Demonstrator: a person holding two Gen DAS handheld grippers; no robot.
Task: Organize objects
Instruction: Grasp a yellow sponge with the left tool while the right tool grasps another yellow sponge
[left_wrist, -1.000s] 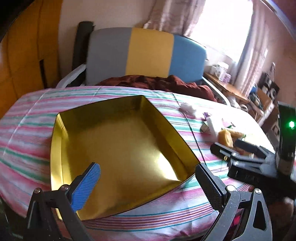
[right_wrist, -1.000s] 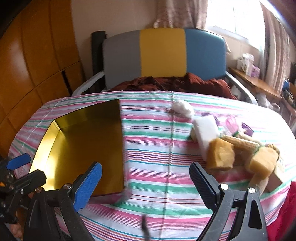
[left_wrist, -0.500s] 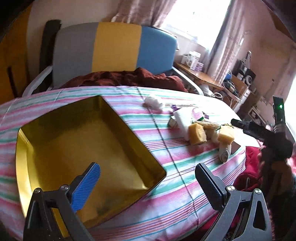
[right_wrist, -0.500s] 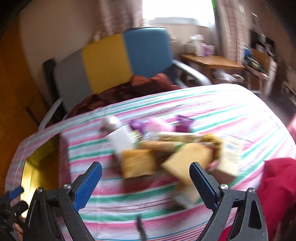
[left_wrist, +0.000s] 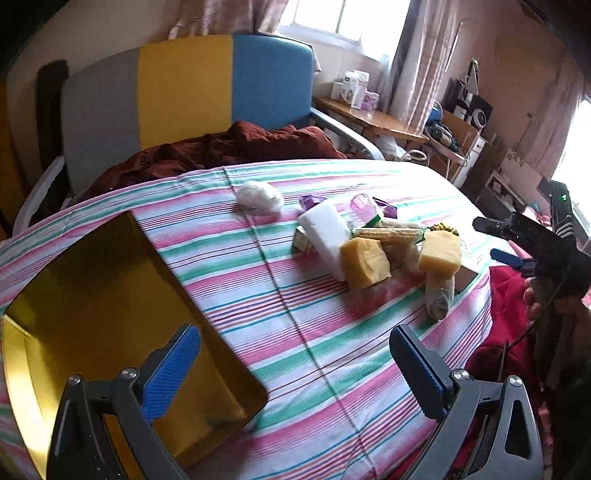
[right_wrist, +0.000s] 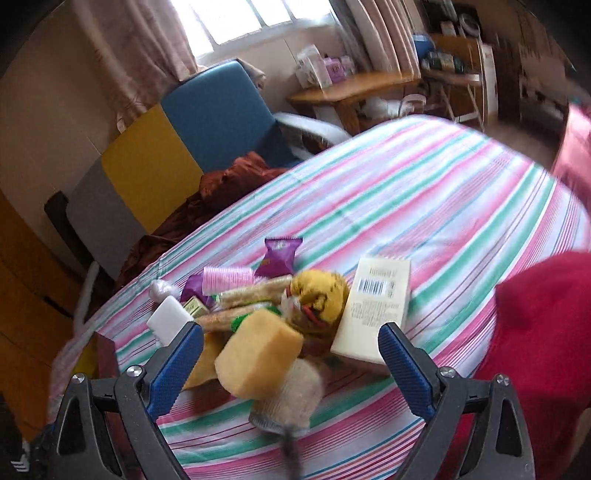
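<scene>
Two tools are up and neither has anything in it. Going left to right on the striped bench (left_wrist: 295, 295): the gold tray (left_wrist: 92, 314) lies at the left end with nothing in it that I can see, then a white wad (left_wrist: 260, 197) sits alone, then the heap of things to sort lies toward the right edge.

My worry is that heap. The sponges, the corn cobs (left_wrist: 388, 232) and the rolled cloth (left_wrist: 437, 295) overlap and lean on each other, so closing on one piece could drag or tip its neighbours. The cloth and the white box (right_wrist: 376, 314) lie close to the bench edge by the red fabric (right_wrist: 546, 350), and I judge a careless nudge could send them off. The right wrist view is smeared with motion, so I would not trust my aim until it settles. The tray is also well apart from the heap, so each carry crosses open bench, and a soft sponge pinched weakly could slip on the way.

My left tool (left_wrist: 295, 373) hangs spread wide over the tray's near corner and the bench, touching nothing. My right tool (right_wrist: 291, 365) is also spread wide, with the nearest yellow sponge (right_wrist: 258, 358) and the rolled cloth framed between its pads, but I see no contact with either.
</scene>
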